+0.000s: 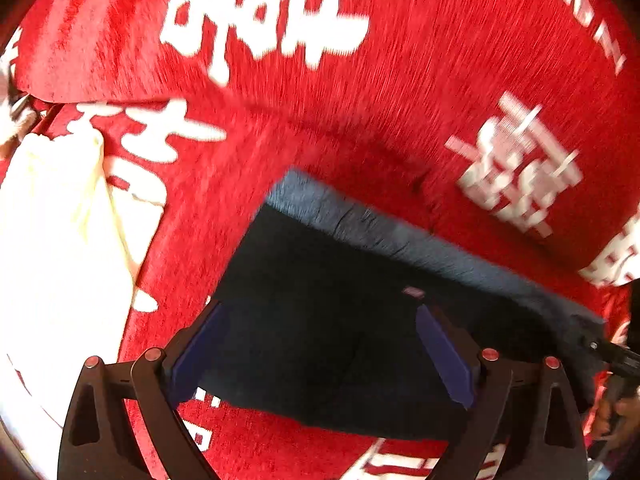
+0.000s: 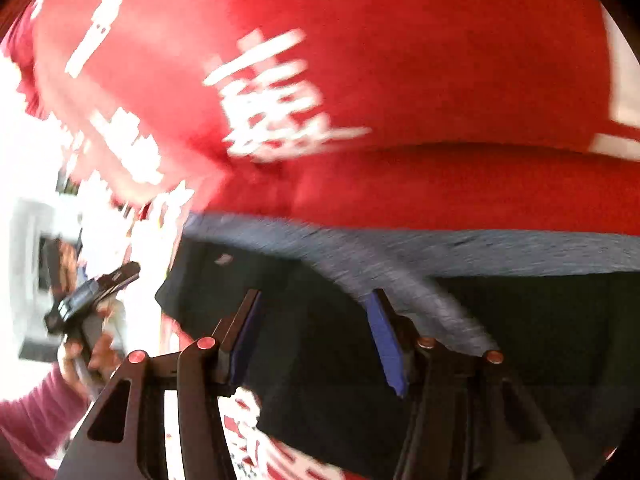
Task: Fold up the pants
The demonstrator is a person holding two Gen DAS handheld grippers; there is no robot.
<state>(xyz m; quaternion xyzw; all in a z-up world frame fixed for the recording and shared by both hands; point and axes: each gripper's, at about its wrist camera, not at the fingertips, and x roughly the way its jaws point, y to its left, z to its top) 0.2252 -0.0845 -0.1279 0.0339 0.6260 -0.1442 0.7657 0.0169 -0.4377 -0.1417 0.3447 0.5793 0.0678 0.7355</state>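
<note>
Hovering over the pants (image 1: 320,340), my left claw (image 1: 320,320) stands wide, pads clear of the dark cloth lying folded below and between them. My right claw (image 2: 316,304) is partly spread, gripping nothing, with the pants' grey band (image 2: 440,248) just ahead. Red cloth (image 1: 400,100) lies beyond; a white bundle (image 1: 60,240) sits left of my left claw.

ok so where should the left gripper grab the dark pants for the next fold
A judgement: take the pants at the grey waistband, near its free corner by the red cloth. That band is a thick, straight, raised edge, so coming from above with one finger sliding under it from the cloth side should pinch cleanly. The left gripper hangs open above the flat dark middle, which offers no edge.
</note>
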